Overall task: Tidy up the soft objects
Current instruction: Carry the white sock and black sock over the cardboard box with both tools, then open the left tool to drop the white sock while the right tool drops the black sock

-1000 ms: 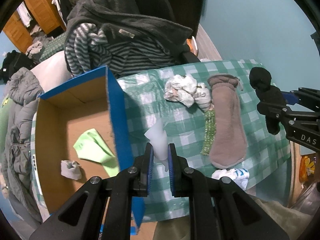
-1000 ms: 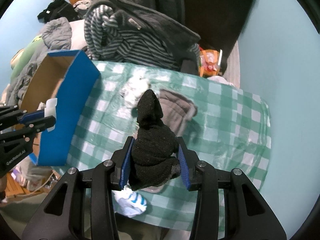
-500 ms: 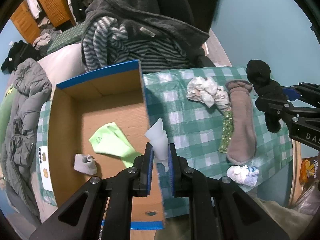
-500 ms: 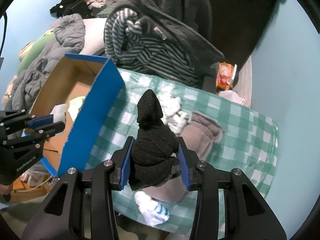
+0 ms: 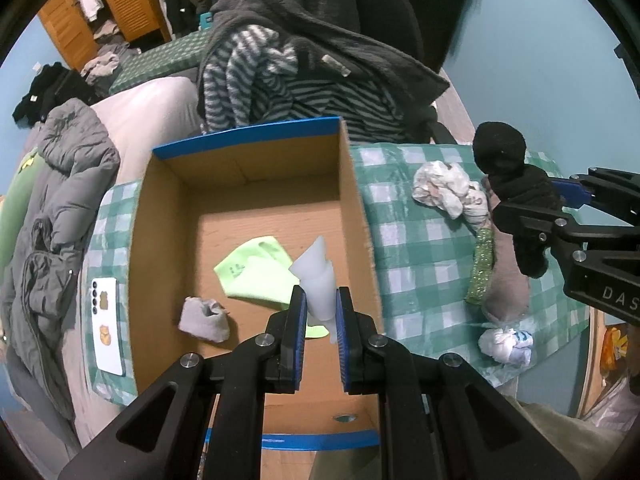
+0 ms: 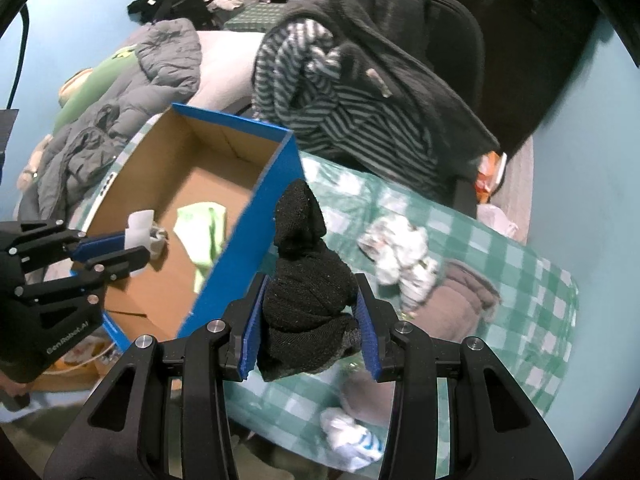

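My left gripper (image 5: 321, 312) pinches a white sock (image 5: 316, 276) over the box (image 5: 356, 216) — right gripper (image 6: 308, 326) clamps a black sock (image 6: 308, 280).

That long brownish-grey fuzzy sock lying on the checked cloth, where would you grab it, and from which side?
I'd probably take the long brownish-grey fuzzy sock from above, pinching across its narrow width near the middle. It lies flat and stretched out on the green checked tablecloth, so its sides offer little to grip. Come in from the side away from the sparkly green strip lying alongside it.

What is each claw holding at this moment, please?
Left claw: closed on a white cloth.
Right claw: closed on a black sock.
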Motion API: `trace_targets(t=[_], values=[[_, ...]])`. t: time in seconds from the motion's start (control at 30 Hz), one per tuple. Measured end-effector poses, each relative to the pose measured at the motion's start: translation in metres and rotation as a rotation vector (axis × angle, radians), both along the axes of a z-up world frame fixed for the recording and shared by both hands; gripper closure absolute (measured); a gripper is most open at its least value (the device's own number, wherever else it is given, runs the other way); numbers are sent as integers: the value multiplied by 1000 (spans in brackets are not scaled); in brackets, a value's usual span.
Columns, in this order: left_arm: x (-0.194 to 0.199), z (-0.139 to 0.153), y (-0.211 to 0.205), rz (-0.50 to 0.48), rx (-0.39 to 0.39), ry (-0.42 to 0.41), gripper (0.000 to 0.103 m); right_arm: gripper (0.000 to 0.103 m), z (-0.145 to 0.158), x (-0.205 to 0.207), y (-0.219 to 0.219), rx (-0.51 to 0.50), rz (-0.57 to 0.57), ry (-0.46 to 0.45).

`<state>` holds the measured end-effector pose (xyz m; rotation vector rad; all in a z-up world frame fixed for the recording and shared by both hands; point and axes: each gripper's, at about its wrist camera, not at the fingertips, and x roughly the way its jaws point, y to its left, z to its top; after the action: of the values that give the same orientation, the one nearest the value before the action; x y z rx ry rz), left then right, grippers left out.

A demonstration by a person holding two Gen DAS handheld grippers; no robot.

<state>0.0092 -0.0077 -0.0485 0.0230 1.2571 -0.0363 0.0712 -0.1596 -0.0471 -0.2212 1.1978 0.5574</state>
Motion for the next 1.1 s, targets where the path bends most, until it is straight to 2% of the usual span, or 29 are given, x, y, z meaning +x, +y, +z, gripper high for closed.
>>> trace_targets(t=[0.47,0.8,1.1], values=[[-9,-11,52,75,5,18,89,63,-2,0,72,20,105,16],[-15,-30,84,118,1,58,89,63,-23,-1,120,22,164,69],[-14,-47,100,114,-8,92,87,62,-38,-4,146,4,176,112]])
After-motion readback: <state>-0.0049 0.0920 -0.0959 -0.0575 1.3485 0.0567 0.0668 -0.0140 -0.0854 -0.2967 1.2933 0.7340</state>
